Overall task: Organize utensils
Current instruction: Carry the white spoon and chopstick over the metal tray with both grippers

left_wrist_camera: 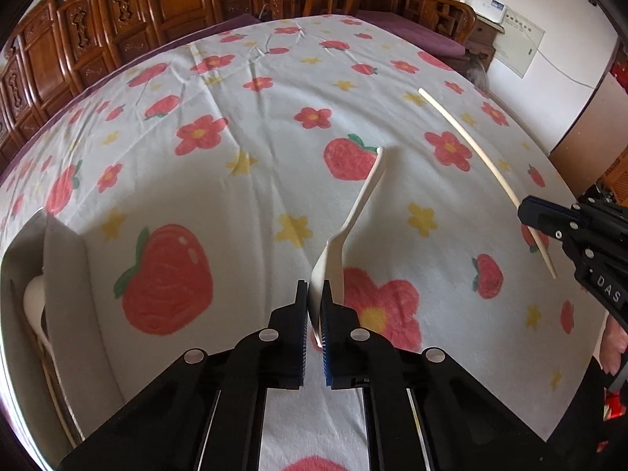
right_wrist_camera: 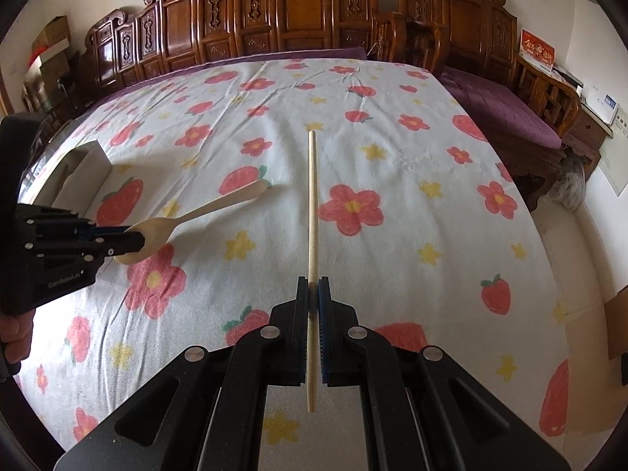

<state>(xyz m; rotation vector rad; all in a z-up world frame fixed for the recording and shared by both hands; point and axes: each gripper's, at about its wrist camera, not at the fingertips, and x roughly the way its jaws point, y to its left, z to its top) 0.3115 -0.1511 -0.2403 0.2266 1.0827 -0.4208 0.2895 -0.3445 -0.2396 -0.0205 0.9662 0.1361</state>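
My left gripper (left_wrist_camera: 313, 294) is shut on the bowl of a cream spoon (left_wrist_camera: 363, 196), whose handle points away above the cloth. It also shows in the right wrist view (right_wrist_camera: 129, 241), with the spoon (right_wrist_camera: 204, 212) sticking out to the right. My right gripper (right_wrist_camera: 313, 288) is shut on a pale chopstick (right_wrist_camera: 312, 196) that points forward. In the left wrist view the right gripper (left_wrist_camera: 526, 216) holds the chopstick (left_wrist_camera: 471, 145) at the right edge. A white box (left_wrist_camera: 66, 274) at the left holds a white spoon (left_wrist_camera: 33, 302) and a chopstick.
A white cloth with strawberries and flowers (right_wrist_camera: 392, 149) covers the table. The white box (right_wrist_camera: 78, 165) stands at the table's left side. Carved wooden chairs (right_wrist_camera: 294, 11) line the far edge. A purple-cushioned bench (right_wrist_camera: 506, 106) stands at the right.
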